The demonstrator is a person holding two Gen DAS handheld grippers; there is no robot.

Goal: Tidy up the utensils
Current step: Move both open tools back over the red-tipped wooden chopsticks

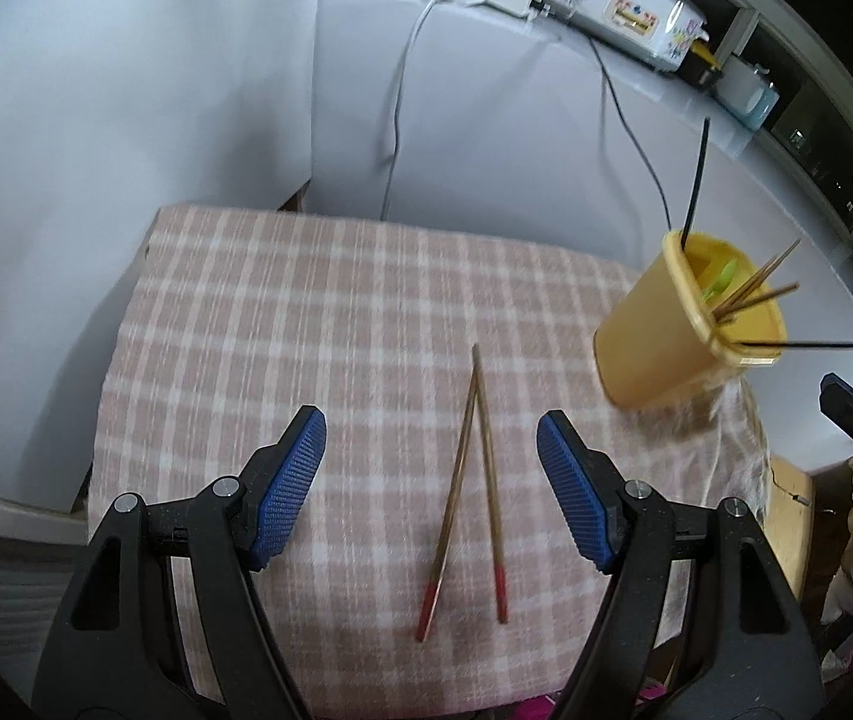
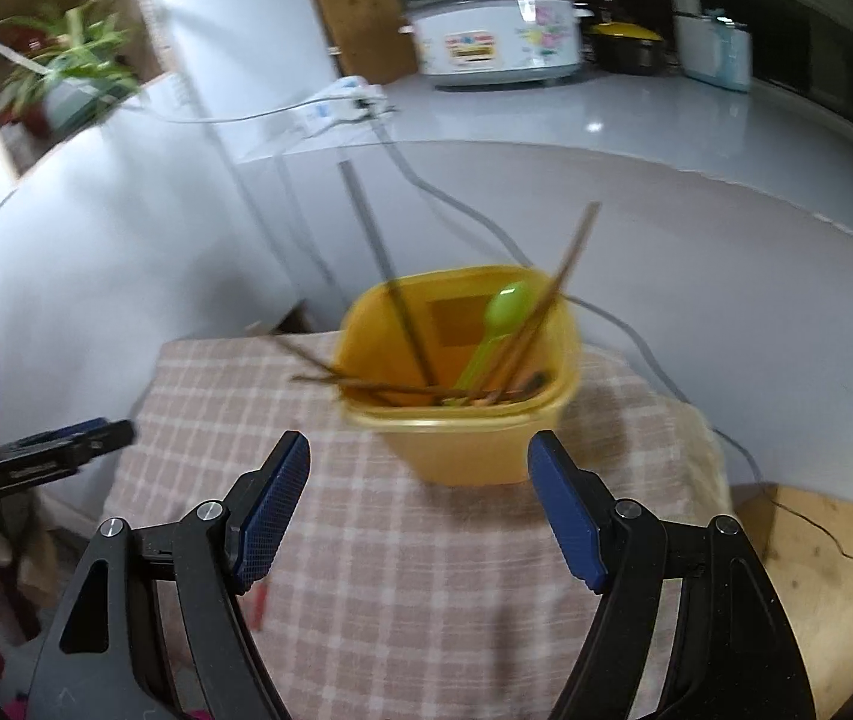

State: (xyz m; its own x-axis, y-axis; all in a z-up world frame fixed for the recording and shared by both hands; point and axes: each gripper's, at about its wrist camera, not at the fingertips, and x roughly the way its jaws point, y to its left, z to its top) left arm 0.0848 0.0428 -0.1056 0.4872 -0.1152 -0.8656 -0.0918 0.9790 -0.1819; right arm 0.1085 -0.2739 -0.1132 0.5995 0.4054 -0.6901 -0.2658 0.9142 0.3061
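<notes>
Both hand-held grippers gape wide and empty, the left hand-held gripper [image 1: 431,441] above two red-tipped chopsticks [image 1: 468,504], the right hand-held gripper [image 2: 419,461] before the yellow utensil holder [image 2: 456,420].

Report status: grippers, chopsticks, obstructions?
Both hand-held grippers, left and right, open, empty. Two chopsticks loose on cloth. Yellow holder upright. Nothing blocking.

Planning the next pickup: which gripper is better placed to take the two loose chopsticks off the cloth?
Left. The left gripper is open with the chopsticks lying between its fingers; the right gripper faces the yellow holder instead.
</notes>
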